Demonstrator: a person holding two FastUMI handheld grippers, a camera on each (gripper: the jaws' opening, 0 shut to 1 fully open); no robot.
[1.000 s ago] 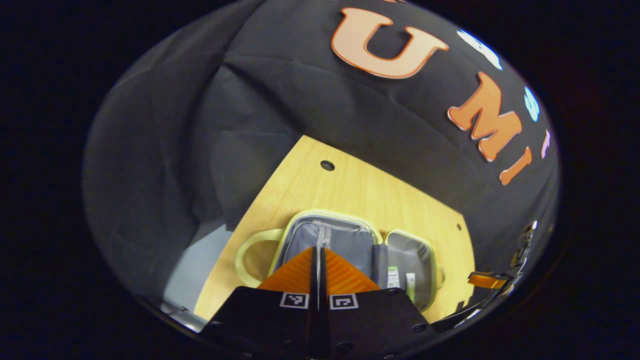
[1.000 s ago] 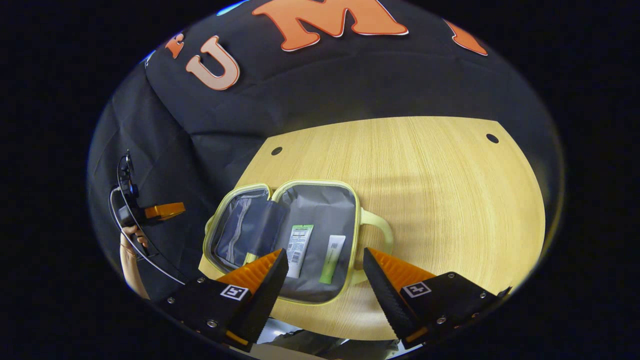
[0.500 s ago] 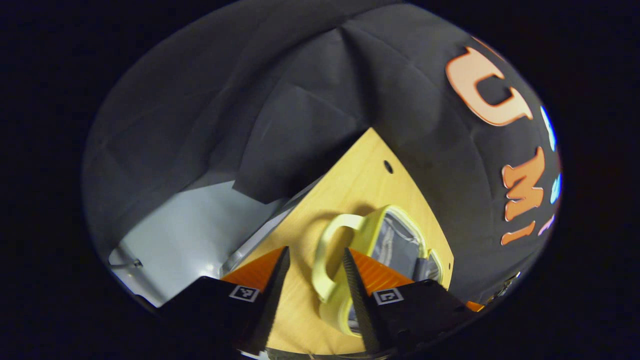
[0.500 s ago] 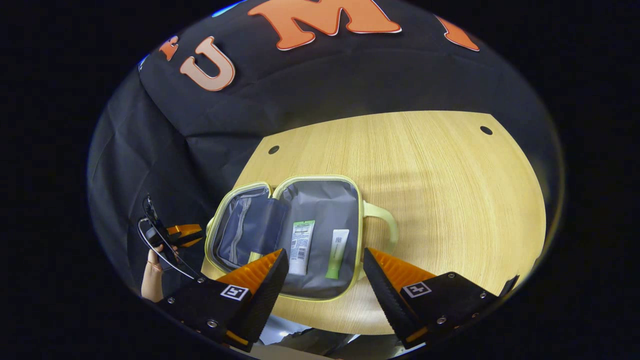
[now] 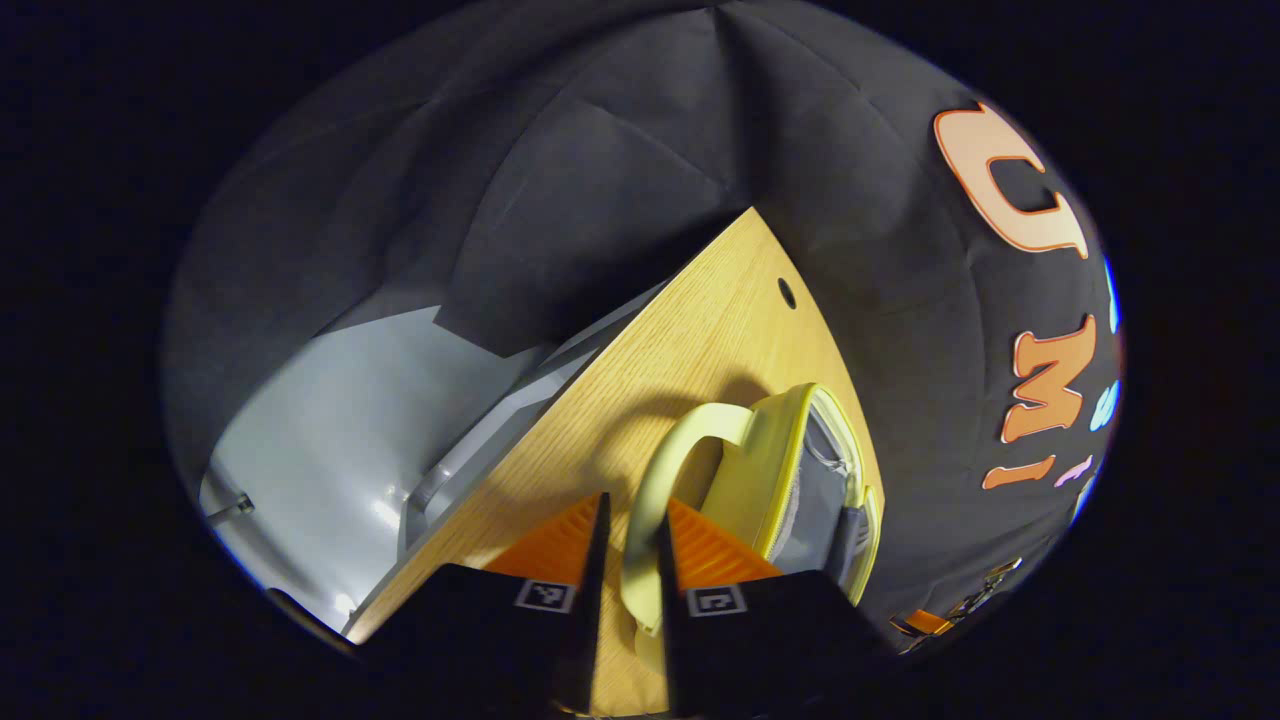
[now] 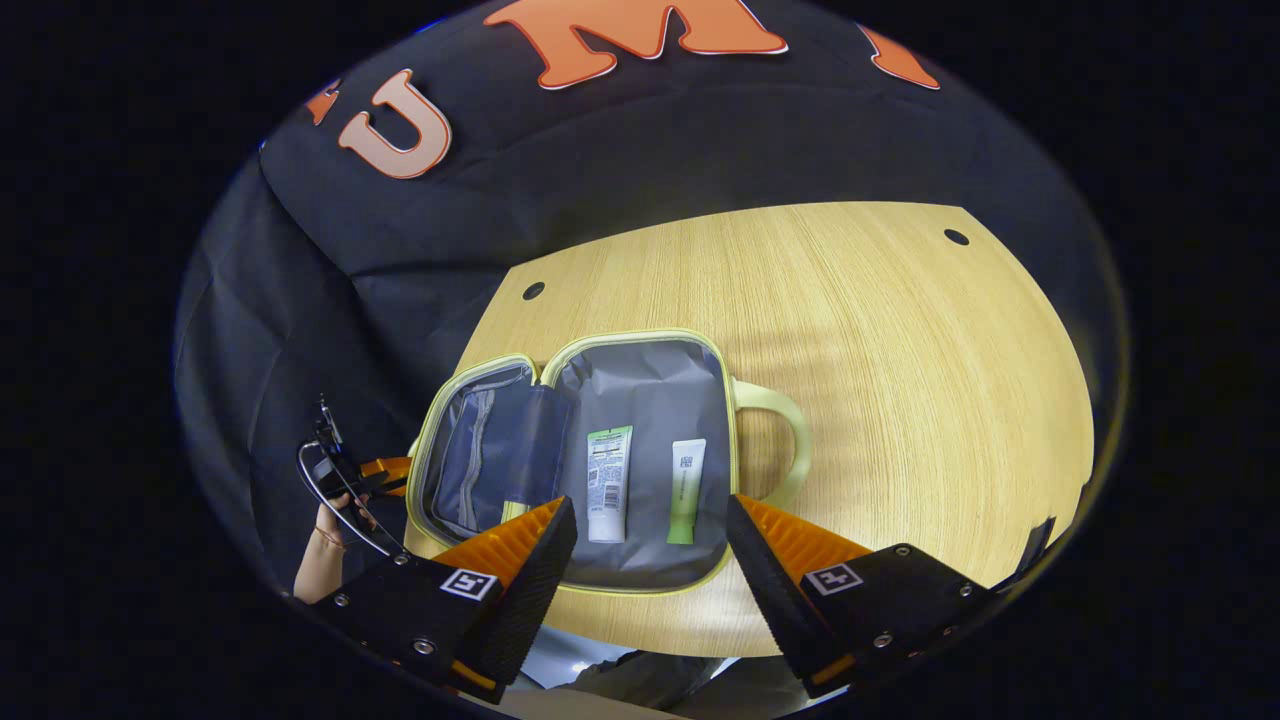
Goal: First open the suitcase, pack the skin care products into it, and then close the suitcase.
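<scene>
Since half a second ago, the left tool (image 5: pixel 628 545) has narrowed its orange ribbed fingers around the pale yellow-green loop handle (image 5: pixel 660 470) of the soft yellow-green suitcase (image 5: pixel 800 470); in the left gripper view both fingers now appear to press on the handle, so this tool is clenched on it. The lid half it belongs to stands tilted up off the light wooden surface (image 5: pixel 690 350), with the grey lining showing behind.

In the right gripper view, the right tool (image 6: pixel 650 545) hangs released, fingers wide apart, above the near rim of the suitcase (image 6: pixel 650 400), which lies open on the surface (image 6: pixel 900 350). Inside the right half lie a white tube with a green top (image 6: pixel 608 485) and, just beside it, a small green-and-white tube (image 6: pixel 686 477). The left tool (image 6: pixel 385 468) shows at the case's far-left edge.

Packing looks done, so closing is the step in hand. Next, the left tool should swing the held half over onto the tubes, keeping the rims aligned.
</scene>
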